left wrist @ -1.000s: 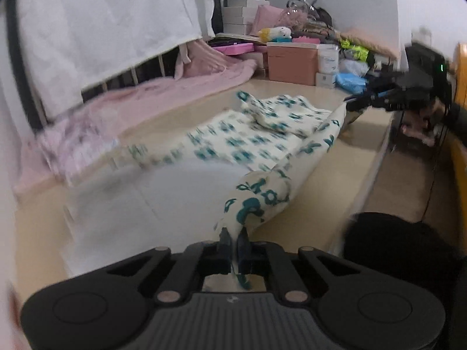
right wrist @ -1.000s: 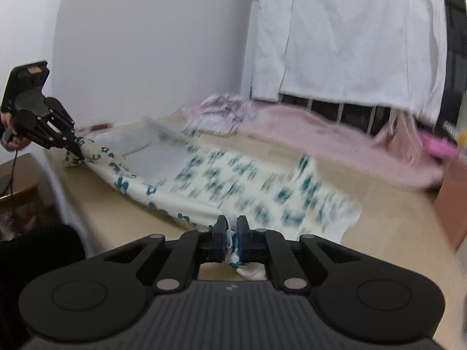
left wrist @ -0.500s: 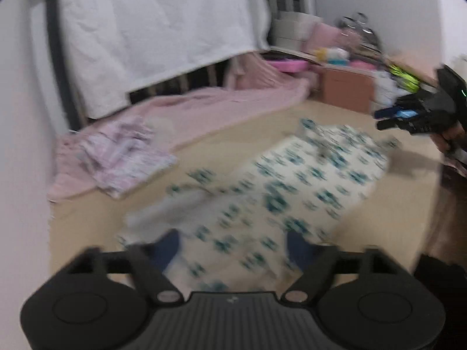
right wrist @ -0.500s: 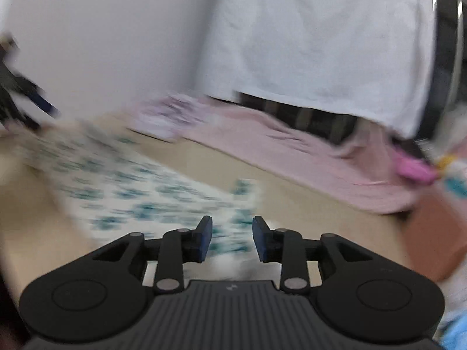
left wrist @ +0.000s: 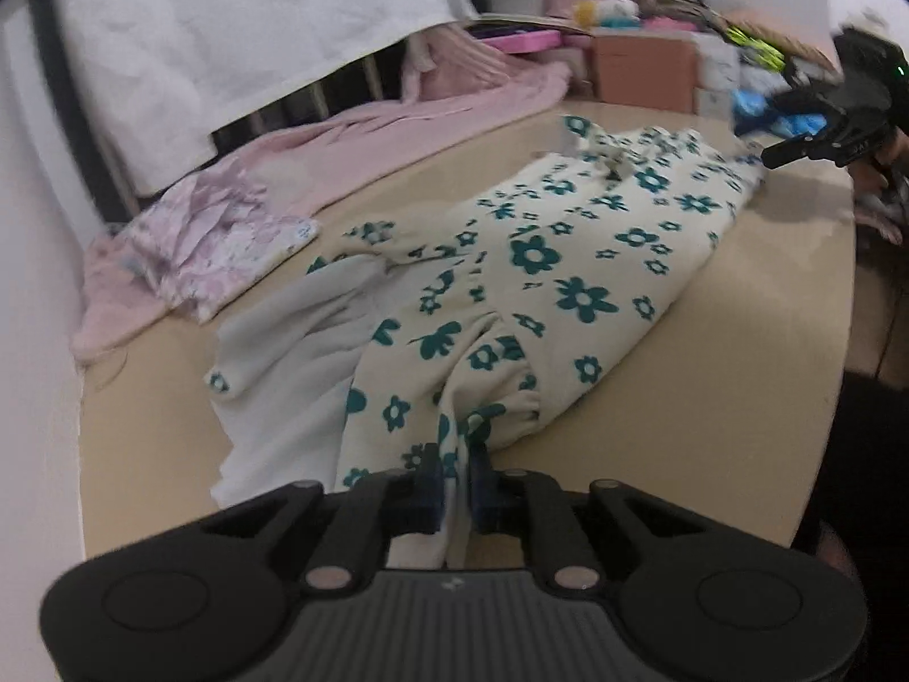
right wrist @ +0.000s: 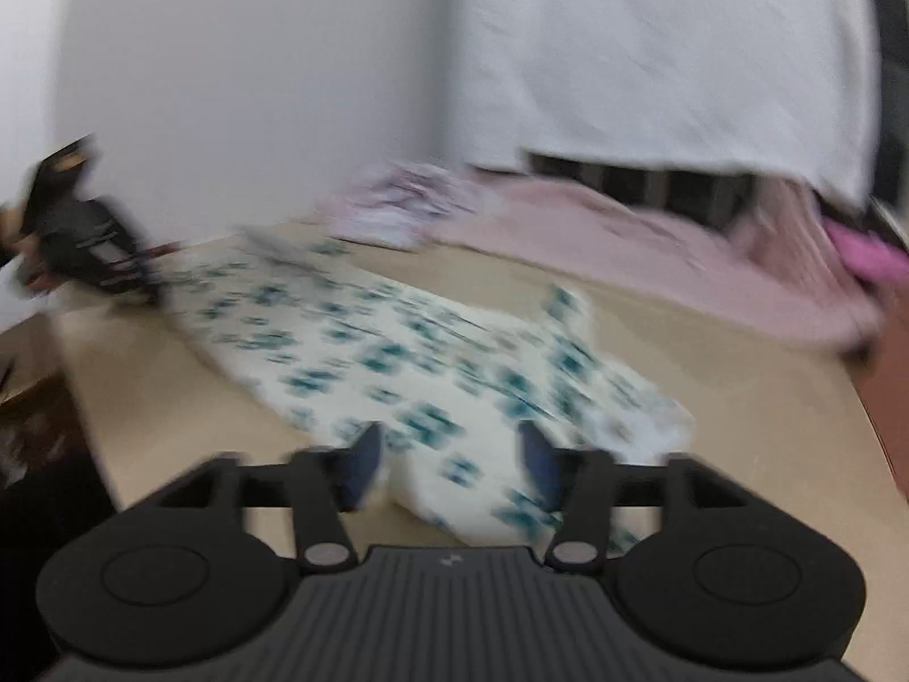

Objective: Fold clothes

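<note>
Half a second ago the left gripper [left wrist: 454, 477] stood wide apart over the floral garment [left wrist: 545, 284]; now its fingers are pinched on the near hem, while the right gripper [right wrist: 449, 463] has spread wider, empty, straddling the cloth's other end on the table [left wrist: 738, 398]. With one end unheld, a left-hand pull could drag the garment crooked and bunch it.

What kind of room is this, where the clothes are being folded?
Probably a lived-in bedroom or spare room at home: a pink blanket lies by a railed frame draped with a white sheet, and boxes and clutter crowd the table.
</note>
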Available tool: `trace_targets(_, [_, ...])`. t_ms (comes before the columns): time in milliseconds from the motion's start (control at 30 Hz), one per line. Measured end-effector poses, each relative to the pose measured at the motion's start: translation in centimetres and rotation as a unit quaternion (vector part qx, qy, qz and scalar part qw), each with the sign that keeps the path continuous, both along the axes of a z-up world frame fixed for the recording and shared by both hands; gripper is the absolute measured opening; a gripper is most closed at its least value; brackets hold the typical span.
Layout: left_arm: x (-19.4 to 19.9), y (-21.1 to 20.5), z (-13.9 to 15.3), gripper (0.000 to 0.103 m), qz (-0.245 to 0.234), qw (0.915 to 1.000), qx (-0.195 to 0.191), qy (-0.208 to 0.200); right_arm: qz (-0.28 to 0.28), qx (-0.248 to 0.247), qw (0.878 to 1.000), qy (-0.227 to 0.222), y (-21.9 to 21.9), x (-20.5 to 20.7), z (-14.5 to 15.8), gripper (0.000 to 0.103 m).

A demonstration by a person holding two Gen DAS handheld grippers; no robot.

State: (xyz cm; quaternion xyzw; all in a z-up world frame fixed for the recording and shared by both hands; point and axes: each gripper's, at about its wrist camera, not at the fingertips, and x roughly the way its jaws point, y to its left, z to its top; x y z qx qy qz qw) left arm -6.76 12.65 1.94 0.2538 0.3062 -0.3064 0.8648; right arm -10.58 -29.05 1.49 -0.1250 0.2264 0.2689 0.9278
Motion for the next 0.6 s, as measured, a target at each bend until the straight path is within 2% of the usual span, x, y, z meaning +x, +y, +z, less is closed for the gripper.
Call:
trace_targets(33, [-0.3,-0.1,0.1,0.007,-0.006,0.9999,0.008,-0.003,0.013,-0.020,1.000,0.001,0.9,0.2,-0.4,0.068])
trace_targets(67, [-0.6,-0.3,0.2,0.006,-0.012,0.9998,0.016,-0.006,0.024,-0.039,0.999,0.010,1.5,0.8,-1.1,0.058])
trace_targets(100, [-1.0,-0.4,0.4,0.006,-0.017,0.9995,0.025,-0.009,0.033,-0.058,0.998,0.020,2.0,1.4,-1.8,0.026])
trace_targets(200, [-2.3,0.1,0.9,0.006,-0.019,0.9994,0.024,-0.013,0.036,-0.050,0.998,0.033,1.5,2.2,-2.4,0.014])
trace_targets(300, [-3.8,0.5,0.7,0.006,-0.012,0.9996,0.025,-0.011,0.047,-0.065,0.996,0.038,1.7,1.5,-2.1,0.010])
trace_targets(400, [-5.6,1.0,-0.2,0.007,-0.002,0.9997,0.026,-0.003,0.055,-0.049,0.995,0.059,0.9,0.0,-1.8,0.009])
trace_targets(500, [-7.4,2.1,-0.6,0.007,0.021,0.9996,0.013,-0.012,0.041,-0.033,0.996,0.073,0.3,-2.5,-1.7,0.009])
trace_targets(533, [-7.7,2.4,-0.5,0.009,0.031,0.9994,0.011,-0.010,0.037,-0.035,0.996,0.070,0.3,-3.2,-1.6,0.010])
trace_targets(600, [-8.2,3.2,0.1,0.012,0.049,0.9986,0.015,-0.011,0.029,-0.046,0.997,0.063,0.5,-4.2,-1.3,0.017])
